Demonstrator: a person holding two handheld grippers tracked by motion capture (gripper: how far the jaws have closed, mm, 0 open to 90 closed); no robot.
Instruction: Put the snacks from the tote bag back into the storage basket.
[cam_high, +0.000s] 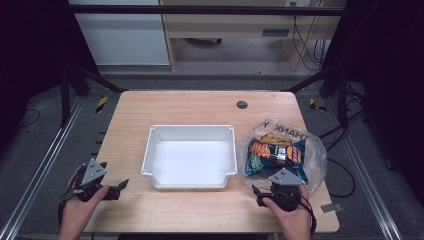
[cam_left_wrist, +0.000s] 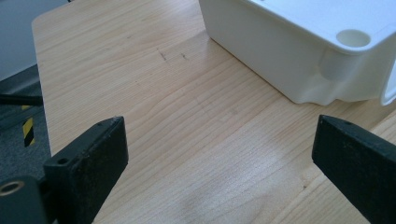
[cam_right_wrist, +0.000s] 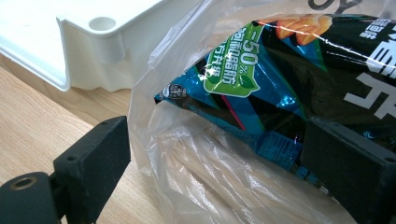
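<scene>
High view: R gripper (cam_high: 263, 192) at near-right table (cam_high: 195, 107) edge, jaws spread wide, pointing away from the person at the clear plastic bag (cam_high: 312, 167). Bag lies just ahead of the fingertips, mouth end toward them. Contents: snack packs (cam_high: 275, 156), dark w/ blue and orange print, lying flat, long axis running roughly across the table. White bin (cam_high: 190, 131) sits left of the R jaws, centre table, nothing in it. L gripper (cam_high: 117, 187) at near-left edge, jaws apart, pointing right toward the bin; nothing between them.

L gripper view: L fingers (cam_left_wrist: 88, 163) wide, bare wood between. Bin corner ahead, toward the right finger, well apart from both.

R gripper view: R fingers (cam_right_wrist: 95, 154) wide. Bag film bunched between them, reaching both fingers; cannot tell if pads press on it. Blue-green pack w/ green label just beyond the fingertips, corner pointing toward the left finger. Bin corner beyond the left finger, just beside the bag.
</scene>
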